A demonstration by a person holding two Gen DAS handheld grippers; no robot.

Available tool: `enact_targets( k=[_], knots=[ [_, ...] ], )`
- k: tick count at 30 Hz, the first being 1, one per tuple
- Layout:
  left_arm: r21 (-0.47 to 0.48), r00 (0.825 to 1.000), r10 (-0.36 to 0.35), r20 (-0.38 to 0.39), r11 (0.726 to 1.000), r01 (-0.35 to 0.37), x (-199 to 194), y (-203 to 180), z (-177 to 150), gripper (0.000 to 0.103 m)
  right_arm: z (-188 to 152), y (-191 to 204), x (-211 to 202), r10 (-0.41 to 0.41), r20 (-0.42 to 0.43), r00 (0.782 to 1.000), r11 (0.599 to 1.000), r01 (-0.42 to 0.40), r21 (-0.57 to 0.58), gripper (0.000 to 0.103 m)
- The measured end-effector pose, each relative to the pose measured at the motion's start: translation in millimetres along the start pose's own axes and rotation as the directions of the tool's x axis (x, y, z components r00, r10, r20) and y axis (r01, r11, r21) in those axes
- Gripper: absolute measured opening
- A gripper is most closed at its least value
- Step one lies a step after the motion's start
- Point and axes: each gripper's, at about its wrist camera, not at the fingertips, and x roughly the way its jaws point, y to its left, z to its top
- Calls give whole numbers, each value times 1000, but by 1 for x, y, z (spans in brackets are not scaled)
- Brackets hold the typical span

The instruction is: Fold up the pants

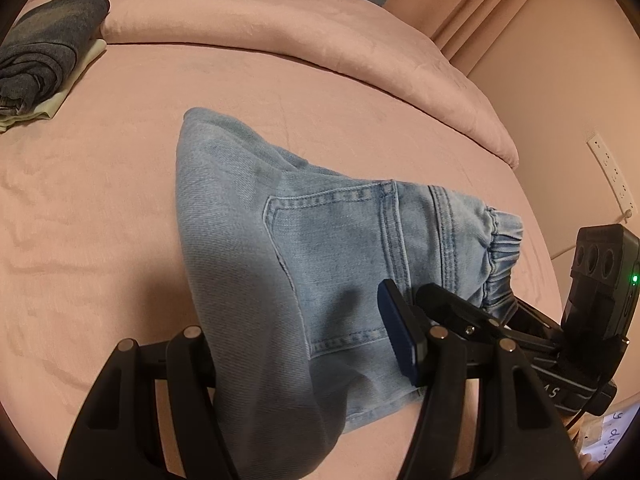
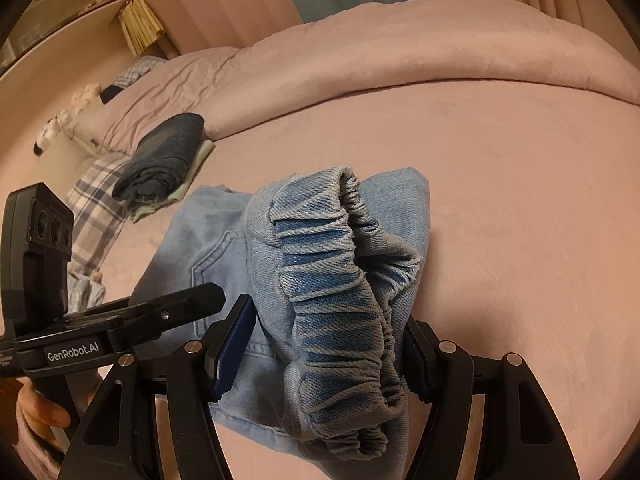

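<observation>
Light blue jeans lie partly folded on a pink bed, a gripper at each end.

The bed (image 1: pixel 120 200) fills both views, its quilt (image 1: pixel 280 20) bunched at the far side. The jeans (image 1: pixel 320 248) lie mid-sheet, pocket up. A dark folded stack (image 1: pixel 40 60) sits well apart. The left gripper (image 1: pixel 304 364) is clamped on a raised denim fold; the right gripper (image 2: pixel 332 360) is clamped on the elastic waistband (image 2: pixel 332 280), lifted off the sheet.

A pink-sheeted bed (image 1: pixel 100 208) fills the room, pink duvet (image 1: pixel 280 28) at twelve o'clock, wall socket strip (image 1: pixel 612 172) at three o'clock.
</observation>
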Motion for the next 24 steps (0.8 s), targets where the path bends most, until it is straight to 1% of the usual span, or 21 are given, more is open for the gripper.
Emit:
enact_targets(
  k=[11, 24],
  knots=[
    [-12, 1000, 3, -3, 1000, -3, 5, 1, 1, 62, 9, 0, 11, -21, -11, 1000, 1000, 21, -12, 69],
    [-11, 1000, 5, 7, 1000, -5, 7, 11, 13, 62, 24, 3, 21, -36, -11, 999, 999, 35, -34, 69]
  ],
)
